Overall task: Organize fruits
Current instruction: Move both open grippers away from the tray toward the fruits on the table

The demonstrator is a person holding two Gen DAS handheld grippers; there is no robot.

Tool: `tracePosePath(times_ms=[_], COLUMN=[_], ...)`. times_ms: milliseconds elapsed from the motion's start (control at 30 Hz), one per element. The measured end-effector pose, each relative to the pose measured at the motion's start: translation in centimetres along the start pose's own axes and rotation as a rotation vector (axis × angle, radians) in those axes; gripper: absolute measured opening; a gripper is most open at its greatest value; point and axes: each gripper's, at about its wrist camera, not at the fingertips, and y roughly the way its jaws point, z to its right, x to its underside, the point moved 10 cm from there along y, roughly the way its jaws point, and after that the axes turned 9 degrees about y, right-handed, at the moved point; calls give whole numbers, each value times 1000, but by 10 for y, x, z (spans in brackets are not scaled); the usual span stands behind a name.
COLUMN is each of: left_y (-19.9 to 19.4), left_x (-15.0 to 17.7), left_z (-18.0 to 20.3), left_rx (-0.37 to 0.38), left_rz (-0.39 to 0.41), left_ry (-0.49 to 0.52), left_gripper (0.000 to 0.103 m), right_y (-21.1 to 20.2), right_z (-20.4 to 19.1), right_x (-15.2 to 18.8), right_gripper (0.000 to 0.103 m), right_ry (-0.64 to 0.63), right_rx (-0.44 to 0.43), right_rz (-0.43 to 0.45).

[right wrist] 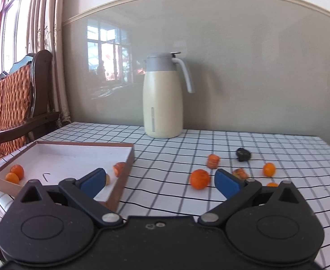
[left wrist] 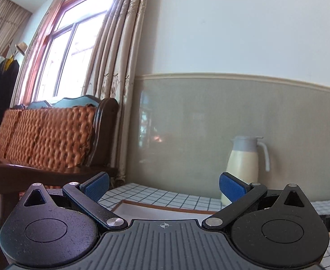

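Item — shallow rectangular cardboard tray [right wrist: 124, 168], brown outside, white inside. Lies at the left of the white black-grid tablecloth [right wrist: 277, 148]; its long axis runs left to right, near-left corner toward the table edge. Holds two small round orange fruits [right wrist: 15, 173] touching in the near-left corner and a cut orange piece [right wrist: 119, 168] against the right wall; a further piece sits half hidden behind a blue pad.

Item — left gripper [left wrist: 163, 185], blue-padded, jaws spread wide, nothing between them. Held over the tray [left wrist: 156, 205], pointing at the far wall.

Item — right gripper [right wrist: 160, 181], jaws likewise wide apart and empty, low over the cloth just right of the tray.

Item — round orange mandarin [right wrist: 199, 179], loose on the cloth, near the right pad. No clear long axis — likely to roll if nudged off-centre by a closing finger.

Item — stubby orange fruit chunk [right wrist: 213, 160], farther back; upright, cut face upward.

Item — dark, almost black lump [right wrist: 243, 154], far right of centre; kind cannot be told.

Item — further small orange fruits [right wrist: 269, 169] at the right, partly hidden by the gripper.

Item — cream insulated jug with grey lid and handle [right wrist: 163, 96] at the far wall, handle to the right.

Risks: a hard squeeze may bruise soft fruit; a low carry could catch the tray's right wall and shift it.
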Motion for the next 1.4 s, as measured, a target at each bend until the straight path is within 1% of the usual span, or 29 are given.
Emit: tracePosePath(times_ms=[67,167,267,500,833,1067,1233,1400], left_y=[0,5,7,7,-4,-10,-9,-12], left_x=[4,14,18,17,17,19,24,27], left_z=[0,7,20,66,120,149,164,184], left_rx=[7,21,52,146,242,292,308,349], left_rz=[-8,-58,-80,-96,-101,-106,-131,-148], left_ry=[-29,-60,-65,-28,10,48,76,96], left_gripper=[103,103,103,103,103,103,103,103], right_y=[-5,-11,-15,-23,-33,-40,-45,-49], right_z=[6,16,25,43,71,90,102,113], right_x=[0,-1,-2,-3,-2,-1,1,3], right_gripper=[97,97,97,97,97,97,97,97], right_ry=[-12,-20,-16,-21,-16,-13,-10,-25], right_rx=[14,35,50,80,121,151,169,189], right_rz=[10,21,28,37,46,51,50,47])
